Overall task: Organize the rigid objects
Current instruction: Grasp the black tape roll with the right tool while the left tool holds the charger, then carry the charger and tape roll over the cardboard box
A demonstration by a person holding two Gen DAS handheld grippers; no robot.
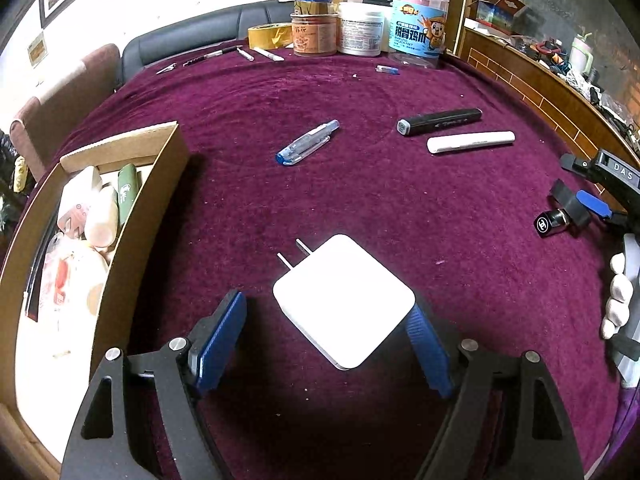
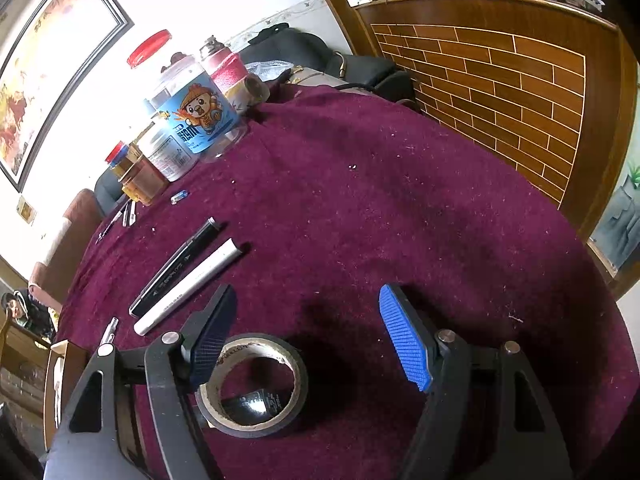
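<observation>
A white square charger (image 1: 344, 300) with two prongs lies on the purple cloth between the blue pads of my left gripper (image 1: 326, 344). Its jaws stand wide: the right pad (image 1: 428, 352) is at the charger's corner and the left pad is clear of it. My right gripper (image 2: 308, 340) is open above a black tape roll (image 2: 252, 384), whose rim its left finger overlaps. A glossy black bottle (image 2: 256, 402) shows through the roll's hole. In the left wrist view the right gripper (image 1: 580, 200) is at the far right, by the small black bottle (image 1: 550, 222).
A cardboard box (image 1: 160, 184) with several items stands at the left. A blue pen (image 1: 308, 148), a black marker (image 1: 440, 120) and a white stick (image 1: 470, 142) lie mid-table. Jars (image 1: 360, 28) and yellow tape line the far edge. A wooden partition (image 2: 500, 88) stands to the right.
</observation>
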